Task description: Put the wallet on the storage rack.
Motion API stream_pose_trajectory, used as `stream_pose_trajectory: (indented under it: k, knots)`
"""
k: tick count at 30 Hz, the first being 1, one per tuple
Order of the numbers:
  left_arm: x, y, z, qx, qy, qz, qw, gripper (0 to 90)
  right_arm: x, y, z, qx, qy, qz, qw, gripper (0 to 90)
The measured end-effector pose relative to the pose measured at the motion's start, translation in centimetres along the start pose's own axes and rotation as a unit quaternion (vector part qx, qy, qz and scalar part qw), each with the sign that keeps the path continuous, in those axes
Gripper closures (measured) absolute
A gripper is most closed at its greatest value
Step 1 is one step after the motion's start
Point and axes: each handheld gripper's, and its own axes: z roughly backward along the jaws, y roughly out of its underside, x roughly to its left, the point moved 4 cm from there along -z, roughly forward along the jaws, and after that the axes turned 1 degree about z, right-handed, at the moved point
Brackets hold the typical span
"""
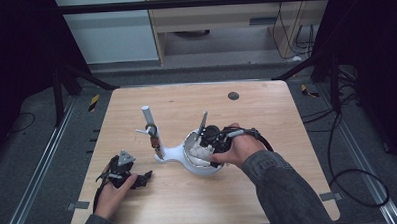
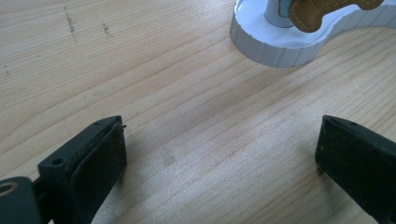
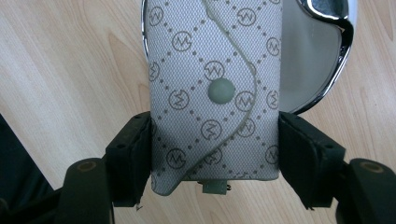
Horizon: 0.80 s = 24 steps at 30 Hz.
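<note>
A grey pouch (image 3: 215, 93) printed with a monogram pattern and closed by a snap button sits between the jaws of my right gripper (image 3: 215, 154), which is shut on its two sides. The pouch hangs over a dish with a chrome rim (image 3: 336, 60). From the high view, my right gripper (image 1: 207, 141) is over the white dish (image 1: 188, 162) of a stand, with the pale pouch (image 1: 200, 151) in it. My left gripper (image 1: 144, 178) rests low on the table at the front left, open with nothing in it. In the left gripper view its jaws (image 2: 219, 158) stand wide over bare wood.
The stand has a white upright post (image 1: 147, 119) with side pegs, and a brown bone-shaped leather tag (image 2: 322, 11) hangs by its ribbed white base (image 2: 280, 46). A dark round hole (image 1: 233, 96) marks the table's far side. Cables lie on the floor to the right.
</note>
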Motion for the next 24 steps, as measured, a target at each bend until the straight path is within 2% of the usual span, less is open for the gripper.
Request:
stream_pose_trajectory:
  k: [24]
  knots:
    - [0.00, 0.00, 0.00, 0.000, 0.000, 0.000, 1.0000, 1.2, -0.29, -0.87, -0.60, 0.005, -0.002, 0.001, 1.0000, 31.5]
